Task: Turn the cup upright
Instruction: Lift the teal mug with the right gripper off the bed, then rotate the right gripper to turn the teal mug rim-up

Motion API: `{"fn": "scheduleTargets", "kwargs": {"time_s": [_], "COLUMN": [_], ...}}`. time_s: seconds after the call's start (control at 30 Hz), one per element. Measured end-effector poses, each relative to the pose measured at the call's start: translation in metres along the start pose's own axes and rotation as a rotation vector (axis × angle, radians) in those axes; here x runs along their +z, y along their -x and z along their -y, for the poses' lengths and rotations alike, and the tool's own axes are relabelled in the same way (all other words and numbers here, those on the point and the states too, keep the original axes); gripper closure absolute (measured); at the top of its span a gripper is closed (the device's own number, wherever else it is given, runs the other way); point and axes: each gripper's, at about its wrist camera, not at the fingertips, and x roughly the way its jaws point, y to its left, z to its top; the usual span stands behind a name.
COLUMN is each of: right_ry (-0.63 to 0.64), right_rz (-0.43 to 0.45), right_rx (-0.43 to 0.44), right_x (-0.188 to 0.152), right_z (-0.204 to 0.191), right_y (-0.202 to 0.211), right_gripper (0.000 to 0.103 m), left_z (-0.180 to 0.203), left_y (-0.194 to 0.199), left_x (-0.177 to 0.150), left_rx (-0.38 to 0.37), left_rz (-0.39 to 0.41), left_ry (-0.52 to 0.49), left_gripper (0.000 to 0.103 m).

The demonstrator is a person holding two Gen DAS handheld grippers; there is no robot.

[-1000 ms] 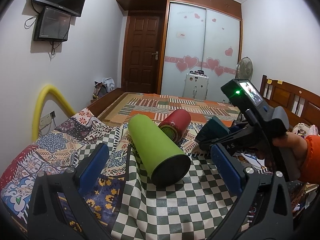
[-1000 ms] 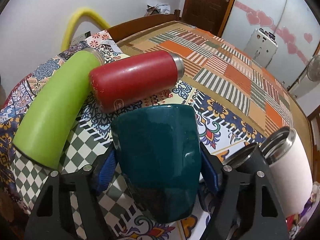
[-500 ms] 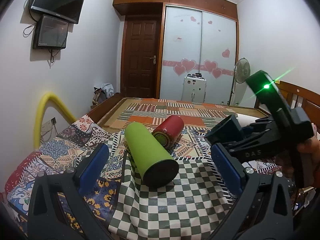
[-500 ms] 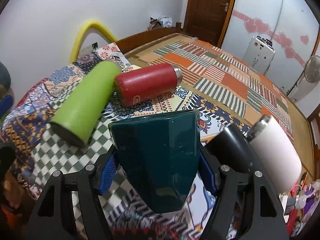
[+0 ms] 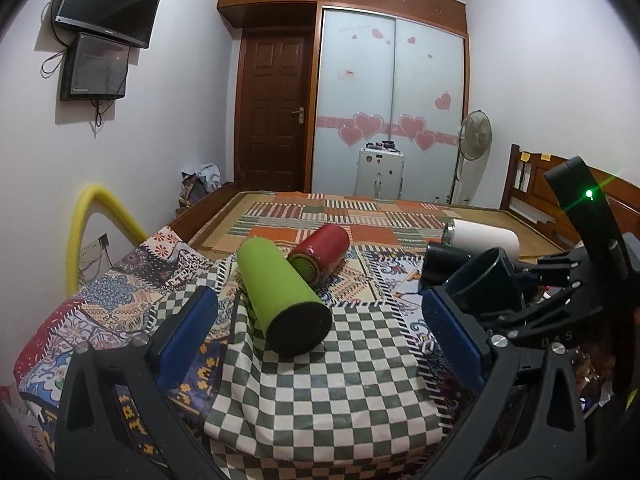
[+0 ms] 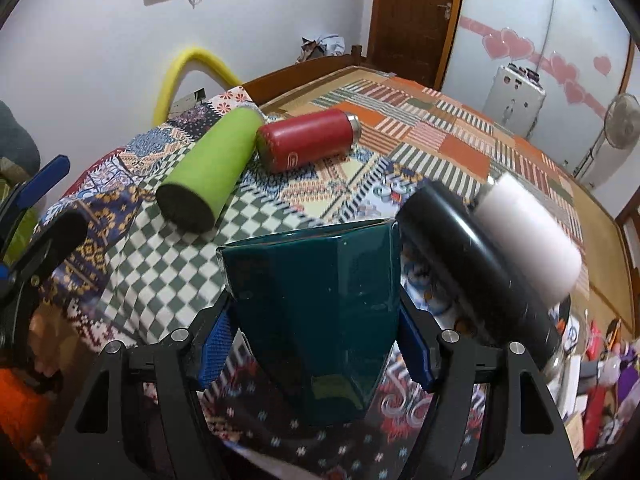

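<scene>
Cup [image 6: 316, 320], a dark teal faceted one, sits pinched between the blue pads of the right gripper [image 6: 316, 354], its wide rim pointing away from the camera and its narrow base toward the gripper body, held in the air above the patterned bedspread [image 6: 344, 184]. In the left wrist view the same cup [image 5: 486, 280] shows at the right edge with its open mouth tilted up and to the left, the right gripper [image 5: 516, 280] clamped on it from the right. Just beyond the cup lie a black flask [image 6: 472, 256] and a white flask [image 6: 528, 236] side by side, both blurred. Farther left a lime green flask [image 6: 212, 172] lies on its side on the green-and-white checked cloth [image 6: 168, 256], its dark base facing the cameras, and a red flask [image 6: 308, 144] lies touching its far end. The left gripper [image 5: 320, 340] hangs low over the checked cloth with its blue-padded fingers spread wide and nothing between them, the green flask lying ahead of the gap. A yellow foam tube [image 5: 86, 232] arches against the left wall, and a television [image 5: 108, 4] hangs above.
</scene>
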Motion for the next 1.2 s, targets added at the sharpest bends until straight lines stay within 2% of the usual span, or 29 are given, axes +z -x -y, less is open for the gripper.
{"fn": "scheduleTargets", "kwargs": {"time_s": [0.23,0.73,1.0,1.07,1.2], "right_ry": [-0.055,-0.051,-0.052,-0.052,-0.054], "right_rz": [-0.029,-0.042,-0.033,-0.012,0.046], "right_rx": [0.034,0.044,0.055,0.058,0.053], "right_x": [-0.021,-0.017,-0.019,-0.02,-0.028], "right_z": [0.001,-0.005,-0.005,-0.003,0.004], "right_y": [-0.018,-0.042,-0.033,-0.025,0.0], "right_gripper": [0.034,0.034,0.033,0.029,0.029], "left_z": [0.009,0.006,0.012,0.015,0.027], "left_y": [-0.007,-0.018,-0.019,-0.019,-0.018], "left_x": [-0.012,-0.024,-0.02,-0.017,-0.012], "left_rx": [-0.014,-0.012,-0.011,-0.013,-0.014], "left_rz": [-0.058,-0.112,-0.121,-0.125,-0.141], "left_ry": [-0.008,0.008,0.001,0.004,-0.003], "left_gripper": [0.0,0.0,0.0,0.0,0.0]}}
